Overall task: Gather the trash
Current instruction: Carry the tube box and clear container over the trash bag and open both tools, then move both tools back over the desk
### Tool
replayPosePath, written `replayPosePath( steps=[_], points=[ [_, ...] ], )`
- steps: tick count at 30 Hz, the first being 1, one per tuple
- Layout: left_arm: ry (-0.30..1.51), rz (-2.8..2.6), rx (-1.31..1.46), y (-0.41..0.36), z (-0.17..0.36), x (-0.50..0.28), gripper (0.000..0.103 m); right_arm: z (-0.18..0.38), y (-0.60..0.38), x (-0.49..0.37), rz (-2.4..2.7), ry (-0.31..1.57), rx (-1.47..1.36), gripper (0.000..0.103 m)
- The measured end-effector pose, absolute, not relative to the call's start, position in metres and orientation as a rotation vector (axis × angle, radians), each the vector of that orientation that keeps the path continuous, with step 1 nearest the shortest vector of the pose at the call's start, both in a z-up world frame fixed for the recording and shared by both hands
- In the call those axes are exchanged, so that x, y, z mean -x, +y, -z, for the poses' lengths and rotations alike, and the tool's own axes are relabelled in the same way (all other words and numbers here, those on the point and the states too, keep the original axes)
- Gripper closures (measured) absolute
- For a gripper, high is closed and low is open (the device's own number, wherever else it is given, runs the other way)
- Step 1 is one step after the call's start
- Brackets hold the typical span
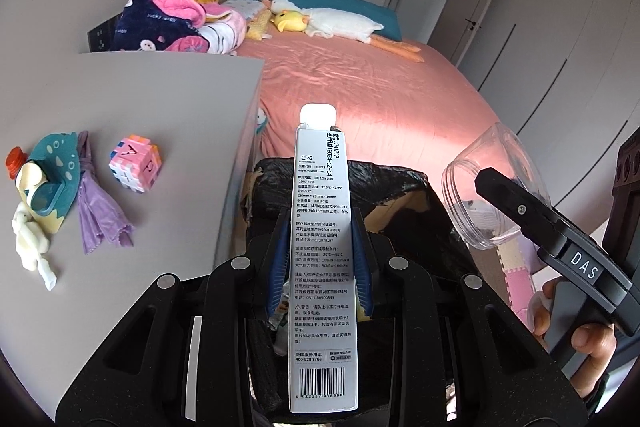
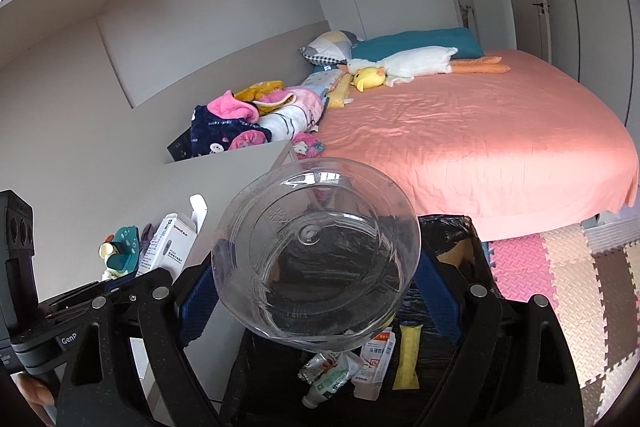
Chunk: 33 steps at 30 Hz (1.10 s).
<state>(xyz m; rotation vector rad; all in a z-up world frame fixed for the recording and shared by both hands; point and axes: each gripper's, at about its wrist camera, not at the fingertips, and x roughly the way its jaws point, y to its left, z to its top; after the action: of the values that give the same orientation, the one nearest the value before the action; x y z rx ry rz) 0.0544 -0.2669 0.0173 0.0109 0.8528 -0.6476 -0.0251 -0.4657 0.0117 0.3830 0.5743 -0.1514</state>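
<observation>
While the left claw (image 1: 321,259) pinches a tall white carton (image 1: 322,267) between its blue pads, the carton stands upright through the centre of the left wrist view, its top flap open and its printed face and barcode toward the camera. Behind and below it sits a bin lined with a black bag (image 1: 400,195), just beside the grey bench (image 1: 140,99) that fills the left of that frame. On the bench, at left, lie a pink block cube (image 1: 135,163), a purple cloth (image 1: 98,203) and a teal toy (image 1: 52,179).

At the right edge of that view the right claw (image 1: 496,187) shows with a person's fingers (image 1: 592,347) on its handle. Seen from the right wrist, the right claw (image 2: 316,267) stands wide, its pads pressed on either side of a clear plastic tub (image 2: 316,255) held in the middle of the frame with its base toward the lens. Beneath the tub, at bottom centre, the bin already holds a crushed bottle (image 2: 324,379), a small packet (image 2: 376,359) and a yellow sachet (image 2: 408,355). A pink bed (image 2: 480,131) fills the upper right.
</observation>
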Motion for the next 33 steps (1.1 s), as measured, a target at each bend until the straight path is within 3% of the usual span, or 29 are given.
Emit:
replayPosePath(
  steps=[12,14,15,16,17,20,33],
  points=[
    [0.910,0.724,-0.052,-0.302,-0.003,-0.055,0.074,-0.001,-0.495,0.030,0.204,0.587,-0.422,0.015],
    [0.930,0.743,-0.068,-0.307,0.000,-0.056,0.070,0.000,-0.499,0.030,0.207,0.586,-0.431,0.015],
    [0.948,0.750,-0.083,-0.309,0.002,-0.057,0.060,-0.001,-0.501,0.030,0.214,0.589,-0.431,0.014],
    [0.952,0.735,-0.090,-0.310,0.003,-0.057,0.022,-0.001,-0.502,0.030,0.231,0.588,-0.428,0.012],
    [0.936,0.705,-0.091,-0.308,0.003,-0.057,0.006,-0.002,-0.503,0.031,0.246,0.578,-0.426,0.008],
    [0.892,0.680,-0.087,-0.302,-0.001,-0.057,0.006,-0.003,-0.504,0.033,0.263,0.557,-0.426,0.004],
    [0.887,0.618,-0.032,-0.265,-0.003,-0.070,0.006,-0.001,-0.485,0.018,0.217,0.579,-0.405,0.004]
  ],
)
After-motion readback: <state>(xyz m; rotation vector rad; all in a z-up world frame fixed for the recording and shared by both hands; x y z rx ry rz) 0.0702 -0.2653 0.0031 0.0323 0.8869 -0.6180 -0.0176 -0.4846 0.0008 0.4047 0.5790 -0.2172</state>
